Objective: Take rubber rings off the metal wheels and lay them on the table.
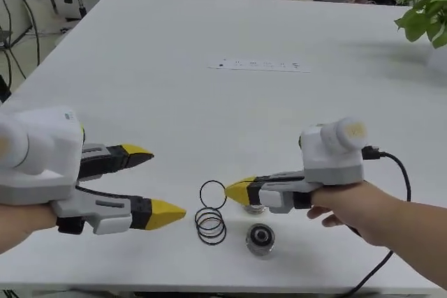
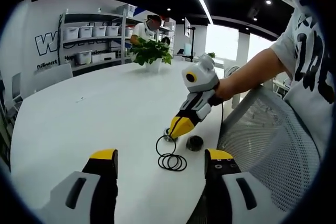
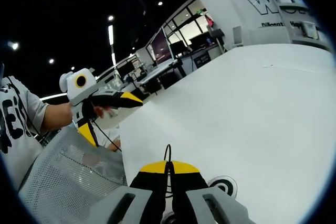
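We see the right gripper (image 1: 239,190) with its fingers (image 3: 152,174) pressed tight together on one thin black rubber ring (image 1: 213,195). The ring sticks out as a loop to the left of the yellow tips. Right under those tips sits a metal wheel (image 1: 255,207). A second wheel (image 1: 260,237) stands nearer to us. A small pile of rings (image 1: 210,225) lies flat just left of that near wheel. We cannot tell if the held ring touches the pile.

The left gripper (image 1: 155,181) has its fingers wide apart, with nothing in them. The pile lies to the right of its tips, a little way off.

A big letter "W" (image 2: 44,43) is on the far wall; the smaller words under it are too blurry to read. A white paper strip (image 1: 258,65) lies far out on the counter (image 1: 174,88), with print too tiny to read.

The counter is white and smooth. A green plant (image 1: 424,5) is at the far right. We also see shelves with boxes (image 2: 89,43), a grey mesh chair (image 2: 262,129) and a black cable (image 1: 394,165).
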